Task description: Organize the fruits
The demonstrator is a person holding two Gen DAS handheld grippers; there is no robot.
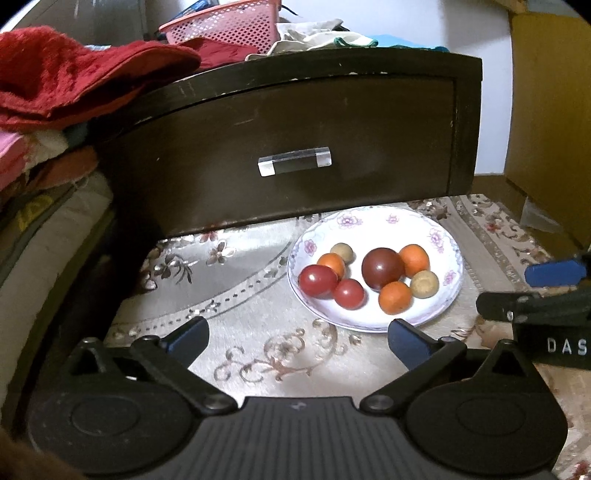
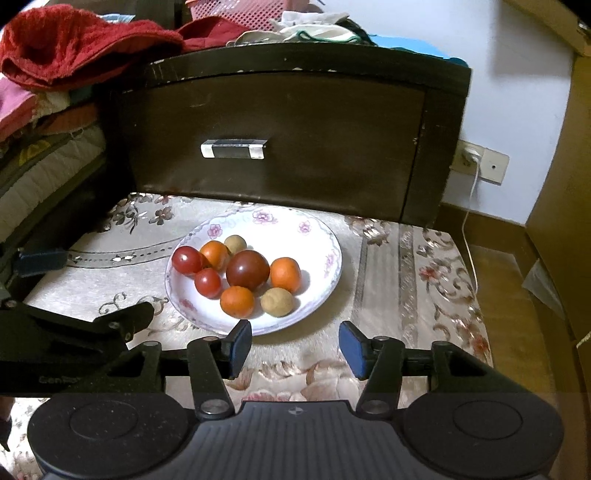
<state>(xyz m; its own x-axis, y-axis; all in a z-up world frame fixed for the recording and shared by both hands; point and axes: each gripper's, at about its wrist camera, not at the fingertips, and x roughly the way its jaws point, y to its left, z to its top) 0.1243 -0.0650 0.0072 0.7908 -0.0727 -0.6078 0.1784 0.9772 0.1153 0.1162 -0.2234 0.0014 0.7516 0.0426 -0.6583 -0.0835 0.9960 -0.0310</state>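
A white floral plate (image 1: 439, 236) (image 2: 317, 236) sits on a patterned cloth and holds several small fruits: a large dark red one (image 1: 382, 267) (image 2: 247, 269), two red tomatoes (image 1: 317, 280) (image 2: 186, 259), three orange fruits (image 1: 394, 297) (image 2: 237, 301) and two tan round ones (image 1: 424, 283) (image 2: 277, 301). My left gripper (image 1: 297, 336) is open and empty, low over the cloth just left of and in front of the plate. My right gripper (image 2: 295, 345) is open and empty, just in front of the plate's near rim.
A dark wooden nightstand drawer (image 1: 295, 147) (image 2: 280, 133) with a clear handle (image 1: 294, 161) stands right behind the plate. Red towels (image 1: 74, 70) and a pink basket (image 1: 225, 22) lie on top. Stacked bedding is at left, a cardboard box (image 1: 550, 110) at right.
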